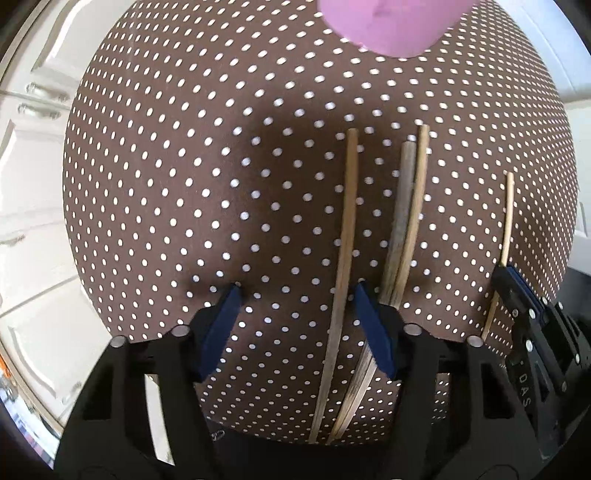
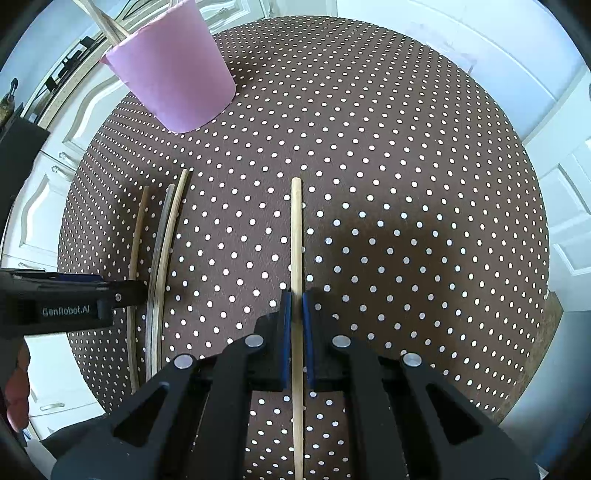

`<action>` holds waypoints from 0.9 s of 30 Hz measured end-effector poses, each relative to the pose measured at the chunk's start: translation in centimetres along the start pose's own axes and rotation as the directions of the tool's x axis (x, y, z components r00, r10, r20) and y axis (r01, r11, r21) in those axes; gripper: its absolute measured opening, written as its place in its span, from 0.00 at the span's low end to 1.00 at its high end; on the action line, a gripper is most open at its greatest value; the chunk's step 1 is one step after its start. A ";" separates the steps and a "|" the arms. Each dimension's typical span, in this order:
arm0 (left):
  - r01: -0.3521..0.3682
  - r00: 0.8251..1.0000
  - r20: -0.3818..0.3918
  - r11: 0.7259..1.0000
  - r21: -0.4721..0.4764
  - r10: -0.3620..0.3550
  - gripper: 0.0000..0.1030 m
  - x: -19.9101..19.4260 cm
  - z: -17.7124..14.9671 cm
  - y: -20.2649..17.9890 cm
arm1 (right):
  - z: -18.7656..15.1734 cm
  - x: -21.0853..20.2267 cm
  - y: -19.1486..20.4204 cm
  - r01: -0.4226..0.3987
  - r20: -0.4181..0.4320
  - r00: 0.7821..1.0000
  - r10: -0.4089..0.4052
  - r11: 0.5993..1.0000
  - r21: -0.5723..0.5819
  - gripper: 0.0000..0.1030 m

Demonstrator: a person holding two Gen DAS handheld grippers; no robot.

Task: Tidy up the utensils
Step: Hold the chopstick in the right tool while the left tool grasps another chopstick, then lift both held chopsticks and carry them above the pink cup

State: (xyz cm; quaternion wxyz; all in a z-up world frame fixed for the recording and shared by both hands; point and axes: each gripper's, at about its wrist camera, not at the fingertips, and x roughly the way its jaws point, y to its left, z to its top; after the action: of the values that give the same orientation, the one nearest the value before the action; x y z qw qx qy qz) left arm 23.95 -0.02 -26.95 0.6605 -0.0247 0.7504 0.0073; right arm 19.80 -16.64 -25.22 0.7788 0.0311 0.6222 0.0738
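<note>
Several wooden chopsticks lie on a brown polka-dot tablecloth (image 1: 184, 184). My left gripper (image 1: 295, 299) is open and low over the cloth, with one chopstick (image 1: 347, 236) lying between its fingers and a touching pair (image 1: 406, 221) just right of its right finger. My right gripper (image 2: 296, 299) is shut on a pale chopstick (image 2: 296, 236); it also shows at the right of the left wrist view (image 1: 506, 221). A pink cup (image 2: 173, 70) stands at the far side with chopsticks (image 2: 105, 22) sticking out of it; its base shows in the left wrist view (image 1: 391, 22).
The tablecloth (image 2: 406, 166) covers a round table. White cabinet doors (image 1: 33, 166) stand beyond the left edge and white doors (image 2: 561, 184) on the right. The left gripper (image 2: 122, 291) reaches in from the left of the right wrist view.
</note>
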 end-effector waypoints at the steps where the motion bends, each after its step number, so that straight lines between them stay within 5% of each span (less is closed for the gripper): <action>1: -0.012 1.000 0.020 1.000 0.002 0.012 0.42 -0.3 -0.2 0.0 | -0.2 0.2 -0.2 0.000 0.000 1.000 0.000 1.000 0.001 0.05; 2: -0.018 0.999 0.035 1.000 0.004 0.018 0.19 -0.7 -0.2 -0.2 | -0.3 0.0 0.0 0.001 0.001 1.000 -0.001 1.000 0.002 0.05; 3: -0.003 0.999 0.049 1.000 0.006 0.002 0.06 -0.8 -0.2 -0.1 | -0.3 -0.1 0.0 0.003 0.001 1.000 -0.003 1.000 0.002 0.05; 15: 0.041 0.985 0.166 0.999 0.031 -0.046 0.06 -4.5 -2.4 -0.2 | 0.3 -3.7 -0.6 -0.051 0.098 0.994 0.048 0.998 0.035 0.05; 27: 0.036 0.937 0.346 0.997 0.068 -0.057 0.06 -10.5 -3.2 0.1 | 4.2 -10.7 -0.7 -0.103 0.270 0.960 0.079 0.992 0.076 0.05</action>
State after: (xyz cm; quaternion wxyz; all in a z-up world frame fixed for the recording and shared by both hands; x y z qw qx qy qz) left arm 22.12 0.18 -16.10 0.7829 -0.0207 0.6212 -0.0267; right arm 21.69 -18.76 -14.06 0.8488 0.1043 0.5126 0.0768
